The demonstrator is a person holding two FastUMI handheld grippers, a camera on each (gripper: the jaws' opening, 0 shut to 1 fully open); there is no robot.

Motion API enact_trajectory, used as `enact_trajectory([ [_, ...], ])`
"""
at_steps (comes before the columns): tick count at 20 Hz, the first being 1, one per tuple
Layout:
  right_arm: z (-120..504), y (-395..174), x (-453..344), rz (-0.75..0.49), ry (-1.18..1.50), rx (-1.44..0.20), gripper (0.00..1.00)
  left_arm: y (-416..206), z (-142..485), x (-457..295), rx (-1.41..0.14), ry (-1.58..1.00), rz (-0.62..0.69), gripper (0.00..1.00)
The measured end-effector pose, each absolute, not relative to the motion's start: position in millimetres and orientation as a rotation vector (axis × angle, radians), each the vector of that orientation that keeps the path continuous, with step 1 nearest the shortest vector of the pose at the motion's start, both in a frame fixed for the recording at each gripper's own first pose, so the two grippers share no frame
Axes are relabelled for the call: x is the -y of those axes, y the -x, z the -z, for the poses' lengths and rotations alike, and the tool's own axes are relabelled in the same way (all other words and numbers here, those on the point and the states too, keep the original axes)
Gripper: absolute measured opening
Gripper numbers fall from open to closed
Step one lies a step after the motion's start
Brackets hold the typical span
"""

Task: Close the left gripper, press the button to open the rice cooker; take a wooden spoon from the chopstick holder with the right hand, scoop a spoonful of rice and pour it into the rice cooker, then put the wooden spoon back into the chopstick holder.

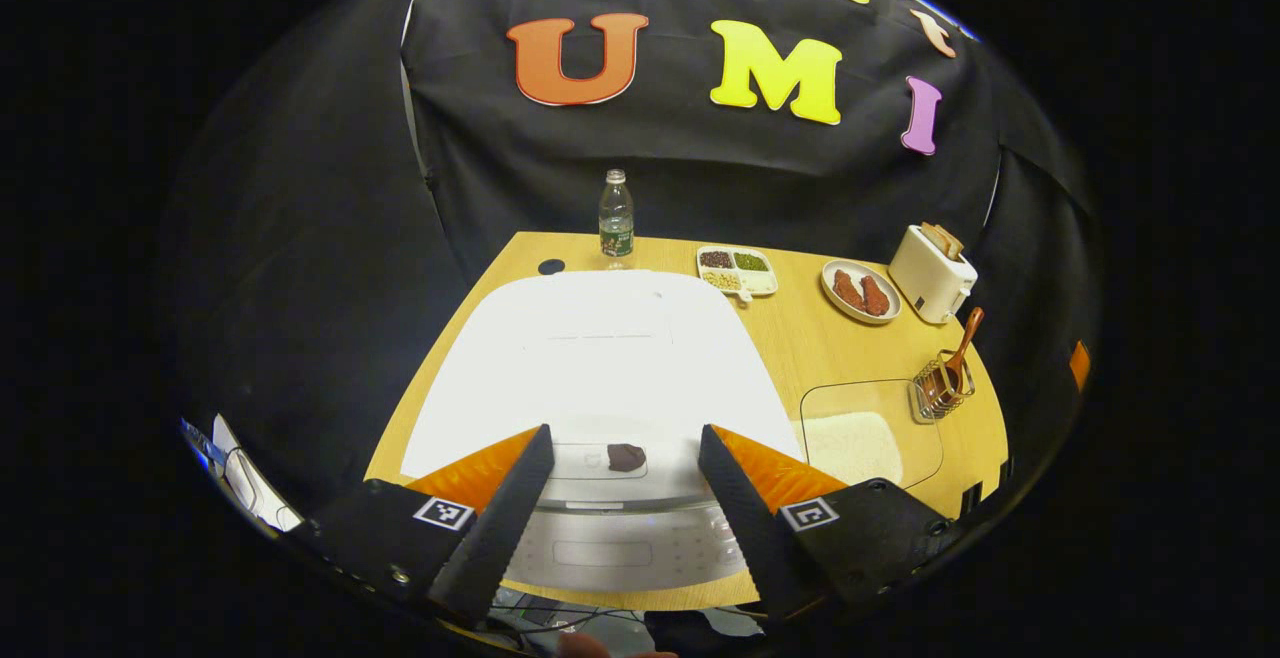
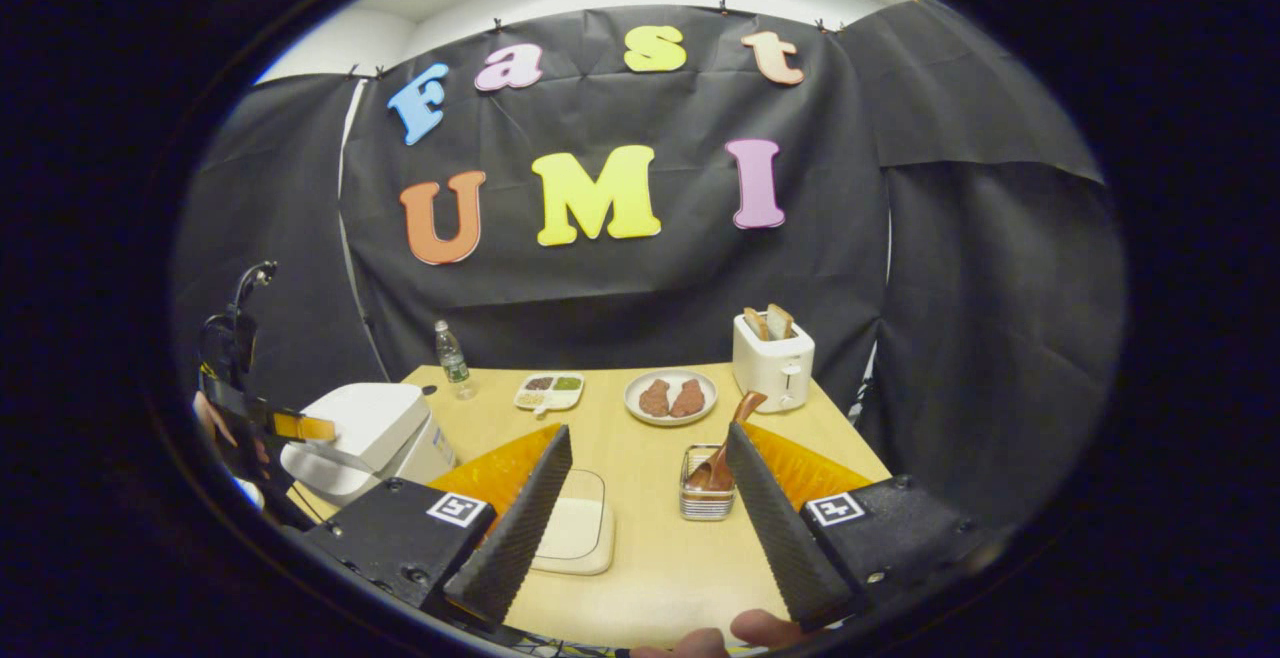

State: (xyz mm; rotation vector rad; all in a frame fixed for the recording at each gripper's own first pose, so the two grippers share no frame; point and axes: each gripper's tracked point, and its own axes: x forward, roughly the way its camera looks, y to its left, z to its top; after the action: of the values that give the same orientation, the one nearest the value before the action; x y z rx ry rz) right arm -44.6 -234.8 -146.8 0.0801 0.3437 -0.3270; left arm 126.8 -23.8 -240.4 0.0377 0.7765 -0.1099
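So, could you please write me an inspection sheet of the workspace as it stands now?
Surface: light wooden table, level.
Job's things: white rice cooker lid down, dark button unpressed; brown wooden spoon standing in the wire chopstick holder; clear tray of white rice beside the cooker.
Clutter: clear plastic water bottle, white divided dish of beans, round plate with two brown pieces, white toaster with bread.
Grippers: left gripper open, hovering over the button; right gripper open, empty.
Cables: wires below the table's near edge.
Surroundings: black cloth wall.
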Motion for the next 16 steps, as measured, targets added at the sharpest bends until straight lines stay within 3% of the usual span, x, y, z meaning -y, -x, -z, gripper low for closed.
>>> enact_trajectory([
  [2,145,44,235,0.325,-0.081,-0.346,1.0,-124,250,21,-0.808,-0.011,0.095,1.0],
  [3,144,45,237,0.331,-0.078,-0.349,1.0,-121,253,21,-0.817,0.0,0.088,0.96],
  [10,140,47,236,0.345,-0.098,-0.349,0.97,-118,259,22,-0.839,0.004,0.086,0.96],
  [16,149,38,226,0.317,-0.138,-0.367,1.0,-121,262,22,-0.774,0.008,0.108,0.98],
])
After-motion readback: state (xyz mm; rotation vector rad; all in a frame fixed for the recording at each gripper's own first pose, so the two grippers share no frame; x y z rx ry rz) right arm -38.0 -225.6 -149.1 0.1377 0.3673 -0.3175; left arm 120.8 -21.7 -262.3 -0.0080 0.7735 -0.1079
